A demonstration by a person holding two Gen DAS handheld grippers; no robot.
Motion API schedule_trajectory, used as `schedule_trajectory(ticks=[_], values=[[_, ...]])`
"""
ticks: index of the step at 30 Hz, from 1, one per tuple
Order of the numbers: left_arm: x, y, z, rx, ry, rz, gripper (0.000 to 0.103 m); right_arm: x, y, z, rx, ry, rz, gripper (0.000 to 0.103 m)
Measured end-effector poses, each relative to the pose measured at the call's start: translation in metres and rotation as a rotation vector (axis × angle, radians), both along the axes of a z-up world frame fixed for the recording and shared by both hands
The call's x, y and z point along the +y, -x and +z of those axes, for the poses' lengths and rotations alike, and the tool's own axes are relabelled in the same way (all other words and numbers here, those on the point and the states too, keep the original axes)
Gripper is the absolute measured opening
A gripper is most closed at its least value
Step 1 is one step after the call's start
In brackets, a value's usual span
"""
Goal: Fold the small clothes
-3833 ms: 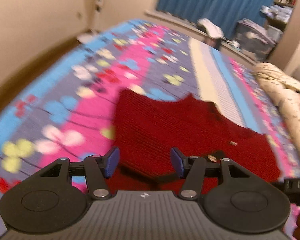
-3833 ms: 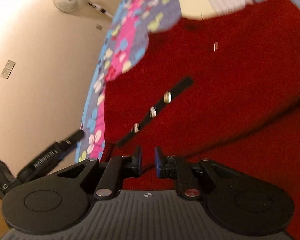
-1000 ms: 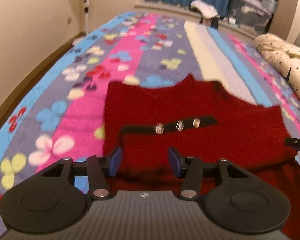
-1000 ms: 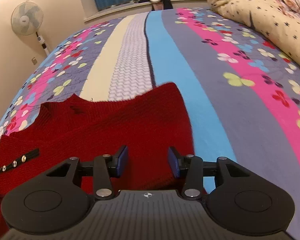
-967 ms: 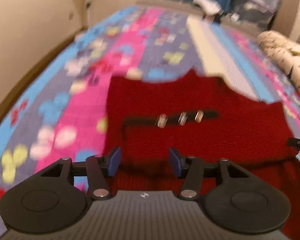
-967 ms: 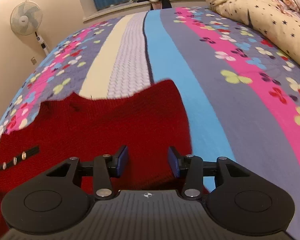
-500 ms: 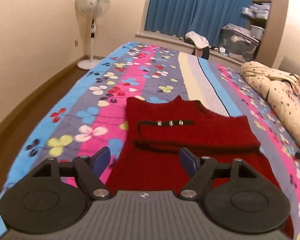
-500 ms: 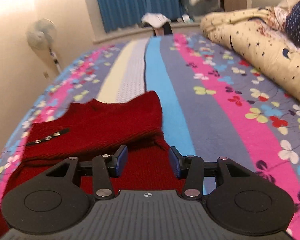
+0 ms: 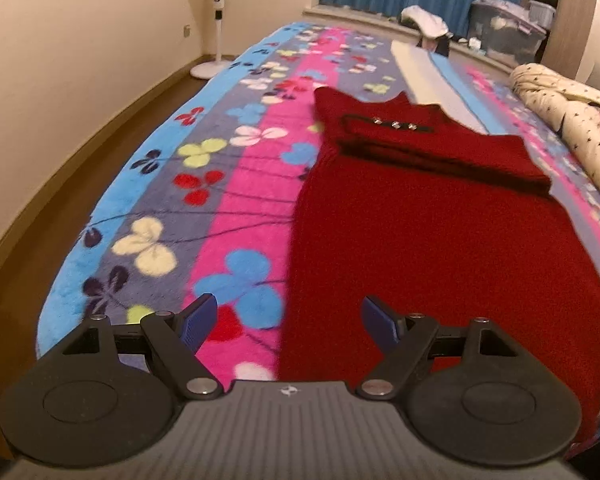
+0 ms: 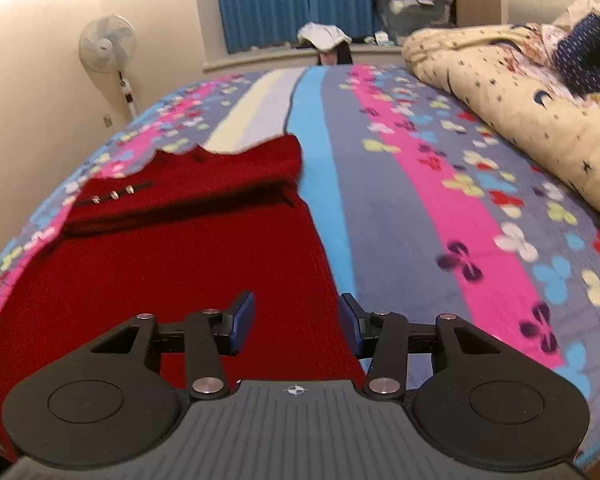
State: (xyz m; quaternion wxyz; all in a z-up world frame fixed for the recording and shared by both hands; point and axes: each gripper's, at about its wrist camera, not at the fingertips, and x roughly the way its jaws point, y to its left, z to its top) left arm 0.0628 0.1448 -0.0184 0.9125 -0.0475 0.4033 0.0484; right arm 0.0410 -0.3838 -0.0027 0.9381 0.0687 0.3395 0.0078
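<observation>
Red sweater (image 9: 440, 232), sleeves folded across chest, lay on bed (image 9: 236, 216) ahead of both tongs, left (image 9: 288, 318) and right (image 10: 296, 318), each spread apart, empty; next: gripping hem corners.

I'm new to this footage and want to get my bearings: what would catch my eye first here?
The red knitted garment stands out most, lying flat on the flowery striped blanket with its far end folded over and a dark strap with three shiny studs on top. Both claws, left and right, are open near its closer end, holding nothing. A cream starry quilt is heaped along the bed's right side.
</observation>
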Motion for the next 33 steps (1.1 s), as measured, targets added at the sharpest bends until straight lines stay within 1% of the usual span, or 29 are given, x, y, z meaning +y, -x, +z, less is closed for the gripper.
schedule_trajectory(ticks=[3,5,8,11,14,18,23,26,28,33], values=[[0.003,-0.003,-0.003,0.023,0.028,0.013,0.084,-0.006,0.004,-0.008,0.021,0.017,-0.013,0.048],[0.001,-0.008,-0.006,0.045,0.032,0.016,0.084,-0.010,0.004,-0.010,0.029,0.017,-0.027,0.048],[-0.008,-0.015,-0.011,0.072,0.008,0.003,0.084,-0.014,0.002,-0.014,0.052,0.005,-0.043,0.048],[-0.016,-0.017,-0.012,0.078,-0.004,-0.014,0.084,-0.014,-0.001,-0.018,0.070,-0.004,-0.040,0.048],[-0.020,-0.019,-0.015,0.088,-0.014,-0.025,0.084,-0.010,-0.003,-0.020,0.078,0.012,-0.023,0.048],[-0.017,-0.019,-0.018,0.102,-0.021,-0.015,0.084,-0.009,-0.004,-0.022,0.089,0.022,-0.021,0.048],[-0.016,-0.020,-0.019,0.114,-0.022,0.003,0.082,-0.023,-0.005,-0.023,0.112,0.006,-0.087,0.048],[-0.018,-0.019,-0.019,0.118,-0.020,-0.009,0.080,-0.032,-0.008,-0.031,0.154,-0.030,-0.112,0.048],[-0.017,-0.020,-0.020,0.129,-0.009,-0.010,0.076,-0.036,-0.009,-0.038,0.191,-0.054,-0.120,0.048],[-0.010,-0.022,-0.033,0.204,0.032,0.009,0.071,-0.034,-0.015,-0.055,0.294,-0.027,-0.119,0.048]])
